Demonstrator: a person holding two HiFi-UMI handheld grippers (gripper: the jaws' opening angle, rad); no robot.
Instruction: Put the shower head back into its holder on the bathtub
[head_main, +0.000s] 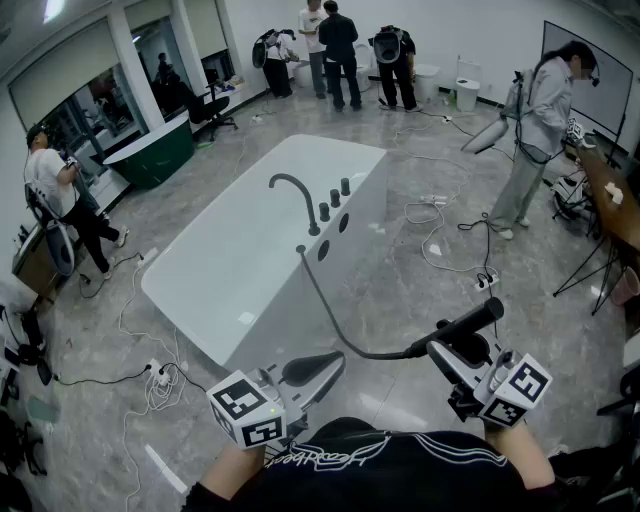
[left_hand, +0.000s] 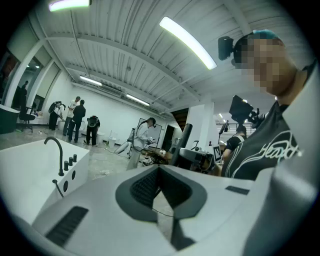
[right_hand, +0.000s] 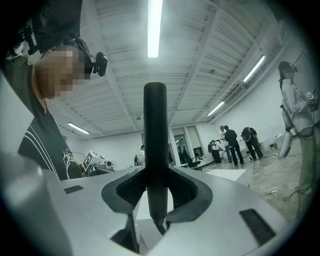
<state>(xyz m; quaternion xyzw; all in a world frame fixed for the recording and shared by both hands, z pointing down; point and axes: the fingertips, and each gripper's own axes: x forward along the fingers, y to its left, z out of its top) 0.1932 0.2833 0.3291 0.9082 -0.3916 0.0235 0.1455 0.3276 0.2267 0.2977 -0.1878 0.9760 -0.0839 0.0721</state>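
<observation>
The right gripper (head_main: 447, 348) pinched the shower head (head_main: 478, 318) at 5 o'clock from the tub (head_main: 220, 280). Its long axis ran 8 to 2, free end toward 2 (hose (head_main: 330, 312) trailing tubward). The left gripper (head_main: 332, 364) was pressed together, empty.

Wearing a black top (head_main: 400, 468) with white script lettering and thin white lines across the chest. Wearing a small black camera (right_hand: 100, 63) at the brow on a dark strap. Showing pale grey, wedge-shaped shells on the left gripper (head_main: 335, 360) and the right gripper (head_main: 440, 350), dark ribbed pads (left_hand: 145, 186) lining the jaws, and a cube (head_main: 247, 410) of black-and-white square markers riding on each.
</observation>
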